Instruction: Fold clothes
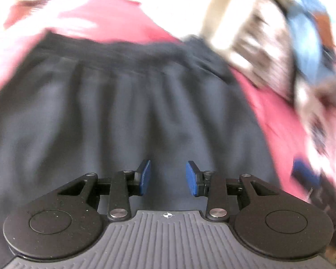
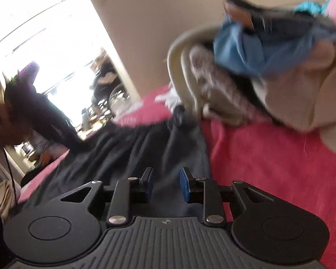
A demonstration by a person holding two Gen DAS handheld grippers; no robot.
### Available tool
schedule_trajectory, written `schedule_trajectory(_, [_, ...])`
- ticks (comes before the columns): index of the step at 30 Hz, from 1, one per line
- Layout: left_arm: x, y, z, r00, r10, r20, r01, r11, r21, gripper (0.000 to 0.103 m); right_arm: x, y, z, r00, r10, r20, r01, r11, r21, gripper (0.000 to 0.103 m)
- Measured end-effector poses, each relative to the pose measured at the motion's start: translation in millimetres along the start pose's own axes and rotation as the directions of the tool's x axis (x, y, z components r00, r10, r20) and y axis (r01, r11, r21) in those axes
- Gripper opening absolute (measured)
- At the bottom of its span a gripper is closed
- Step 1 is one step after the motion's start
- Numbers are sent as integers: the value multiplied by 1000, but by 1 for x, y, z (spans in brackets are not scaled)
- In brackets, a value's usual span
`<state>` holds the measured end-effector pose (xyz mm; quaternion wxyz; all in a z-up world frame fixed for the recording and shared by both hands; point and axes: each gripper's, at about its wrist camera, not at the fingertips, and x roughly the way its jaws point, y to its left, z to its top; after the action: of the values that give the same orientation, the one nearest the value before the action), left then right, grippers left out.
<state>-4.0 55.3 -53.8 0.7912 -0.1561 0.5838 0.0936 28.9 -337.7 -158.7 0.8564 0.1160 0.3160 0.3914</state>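
Observation:
A dark navy garment point(image 1: 123, 103) with a gathered waistband point(image 1: 114, 47) lies spread on a pink cover point(image 1: 275, 116). My left gripper point(image 1: 168, 168) hangs over the middle of it, pointing steeply down, open, with nothing between its blue pads point(image 1: 145, 174). In the right wrist view the same garment point(image 2: 145, 143) stretches away from me. My right gripper point(image 2: 166, 174) sits low over its near right edge, open, with a clear gap between the pads point(image 2: 184, 186). Both views are blurred.
A cream laundry basket point(image 2: 177, 51) heaped with clothes, a blue cloth point(image 2: 242, 49) on top, stands on the pink cover point(image 2: 268, 157) beyond the garment; its rim point(image 1: 215, 15) shows at upper right. A person in dark clothing point(image 2: 22, 103) is at the left, before a bright doorway point(image 2: 56, 44).

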Motion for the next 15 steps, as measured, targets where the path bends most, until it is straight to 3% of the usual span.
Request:
schedule_trajectory(3, [-52, 8, 7, 977, 208, 37, -204, 975, -92, 34, -3, -34, 1, 998, 46, 39, -51, 989, 141, 29])
schedule_trajectory(6, [-113, 4, 11, 920, 386, 67, -375, 917, -135, 34, -11, -54, 5, 996, 63, 70, -77, 975, 211, 29])
schedule_trajectory(9, [-155, -15, 12, 870, 483, 95, -476, 875, -92, 36, -19, -56, 9, 992, 76, 104, -93, 982, 162, 29])
schedule_trajectory(11, [-161, -29, 10, 849, 507, 150, -510, 860, -19, 42, -22, -57, 14, 988, 67, 138, -91, 980, 179, 29])
schedule_trajectory(13, [-152, -29, 7, 861, 464, 208, -478, 878, 18, 43, -30, -54, 19, 983, 45, 180, -76, 982, 172, 29])
schedule_trajectory(15, [-131, -26, 3, 895, 371, 246, -388, 922, 20, 43, -39, -43, 24, 977, 6, 215, -36, 990, 133, 29])
